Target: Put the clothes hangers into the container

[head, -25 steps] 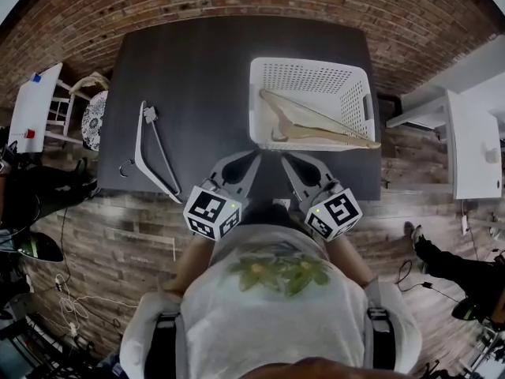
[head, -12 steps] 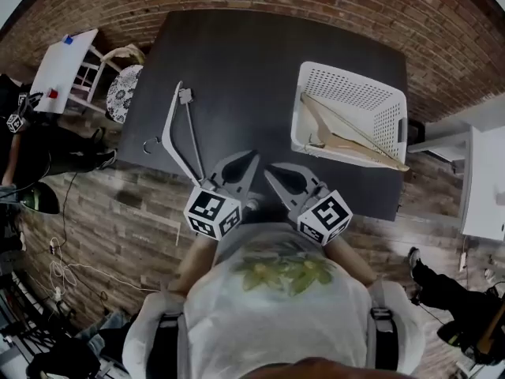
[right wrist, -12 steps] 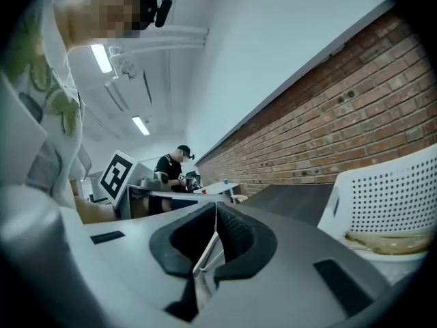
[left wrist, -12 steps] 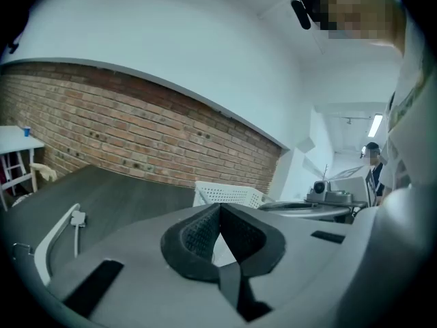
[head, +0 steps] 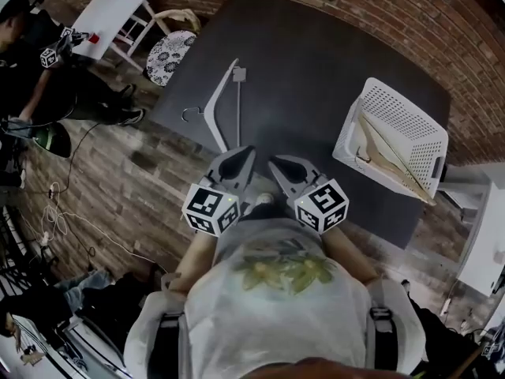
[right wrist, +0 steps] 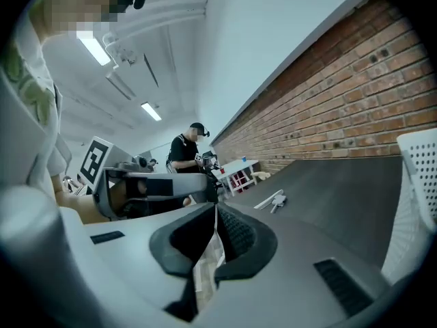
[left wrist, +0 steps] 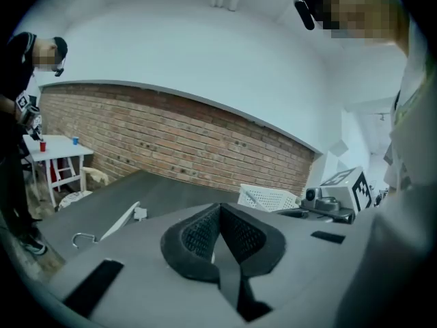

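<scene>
A white clothes hanger (head: 222, 106) lies at the dark table's (head: 316, 77) left front edge, just beyond my left gripper (head: 245, 151). The white perforated container (head: 392, 135) stands at the table's right end with a wooden hanger (head: 392, 158) inside it. My right gripper (head: 275, 163) hangs beside the left one, close to my body. Both are shut and hold nothing. In the left gripper view the shut gripper (left wrist: 218, 212) points over the table, white hanger (left wrist: 117, 222) to its left, container (left wrist: 270, 198) beyond. The right gripper view shows its shut gripper (right wrist: 214, 216), white hanger (right wrist: 270, 200) and container wall (right wrist: 418, 183).
A small white side table (head: 120, 13) with cups and a stool with a patterned seat (head: 169, 54) stand left of the table. A person (head: 31, 50) in black stands there too. Brick wall behind, cables (head: 59, 204) on the wooden floor.
The head view has swung left: the container slid toward the right edge and the white hanger came toward the middle. Both grippers stayed shut near my body.
</scene>
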Tool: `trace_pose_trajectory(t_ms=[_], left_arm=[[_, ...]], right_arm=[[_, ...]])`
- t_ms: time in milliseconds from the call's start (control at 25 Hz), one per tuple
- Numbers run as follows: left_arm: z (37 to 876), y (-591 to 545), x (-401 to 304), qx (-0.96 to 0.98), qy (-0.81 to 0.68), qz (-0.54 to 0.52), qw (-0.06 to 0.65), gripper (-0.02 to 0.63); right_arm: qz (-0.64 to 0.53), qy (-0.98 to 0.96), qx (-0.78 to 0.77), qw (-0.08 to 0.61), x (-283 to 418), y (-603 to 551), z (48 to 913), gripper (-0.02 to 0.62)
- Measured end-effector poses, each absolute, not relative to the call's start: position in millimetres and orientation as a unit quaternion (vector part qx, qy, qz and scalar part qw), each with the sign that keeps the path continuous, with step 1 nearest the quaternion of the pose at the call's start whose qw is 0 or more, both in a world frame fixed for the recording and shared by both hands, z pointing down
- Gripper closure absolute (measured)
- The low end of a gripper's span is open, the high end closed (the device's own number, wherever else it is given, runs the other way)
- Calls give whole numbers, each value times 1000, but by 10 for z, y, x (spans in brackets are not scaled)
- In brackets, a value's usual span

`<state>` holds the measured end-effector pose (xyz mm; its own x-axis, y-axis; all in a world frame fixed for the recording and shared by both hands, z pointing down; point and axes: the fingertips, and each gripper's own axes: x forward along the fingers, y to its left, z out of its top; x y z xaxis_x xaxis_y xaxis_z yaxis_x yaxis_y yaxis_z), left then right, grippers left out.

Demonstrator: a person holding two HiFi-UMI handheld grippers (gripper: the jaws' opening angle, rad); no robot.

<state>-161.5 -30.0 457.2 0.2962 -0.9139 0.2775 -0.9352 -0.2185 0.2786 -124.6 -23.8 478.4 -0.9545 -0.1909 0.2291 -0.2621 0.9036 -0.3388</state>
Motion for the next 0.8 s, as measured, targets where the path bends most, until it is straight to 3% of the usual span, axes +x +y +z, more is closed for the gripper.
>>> trace_pose_trajectory(t_ms=[480, 560, 800], left_arm=[[4724, 262, -2618, 712, -667, 26, 219, 578], [4736, 288, -2693, 706, -672, 23, 221, 578], [4768, 389, -2892, 697, -682, 20, 222, 578]], right_arm=[[207, -960, 36, 183, -2439, 145, 5335, 555], [207, -956, 26, 207, -2576, 181, 5477, 471], [203, -940, 56, 269, -2946, 72, 5961, 446]])
